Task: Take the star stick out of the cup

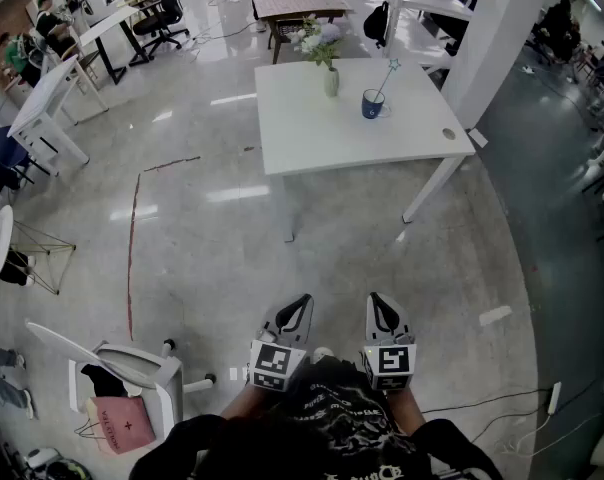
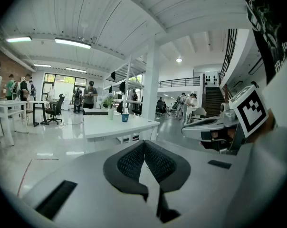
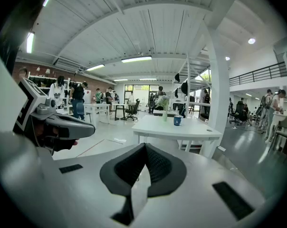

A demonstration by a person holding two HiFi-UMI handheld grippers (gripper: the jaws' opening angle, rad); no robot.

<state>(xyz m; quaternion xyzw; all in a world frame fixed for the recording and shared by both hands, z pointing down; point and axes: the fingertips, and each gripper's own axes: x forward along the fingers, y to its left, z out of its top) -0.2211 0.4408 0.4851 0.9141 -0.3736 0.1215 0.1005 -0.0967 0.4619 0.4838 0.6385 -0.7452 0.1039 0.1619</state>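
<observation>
Left claw (image 1: pixel 300 302) and right claw (image 1: pixel 378 300) are both clenched with nothing between their pads, held side by side, low and close to the person's body, pointing a little downward toward the worktop (image 1: pixel 312 133) ahead. The white worktop stands well apart from them across a stretch of shiny floor (image 1: pixel 202 238). On it sits the blue cup (image 1: pixel 372 104), and the star stick (image 1: pixel 387 78) leans out of the cup, its star tip up and to the right. A vase (image 1: pixel 330 80) of flowers stands near the cup on its left.

By my reading, the task is at the approach step and no reach has begun. The next move calls for closing the distance to the worktop, opening one claw, setting it around the stick above the cup's rim, pinching it, and lifting along the stick's lean. The other claw could steady the cup.
</observation>
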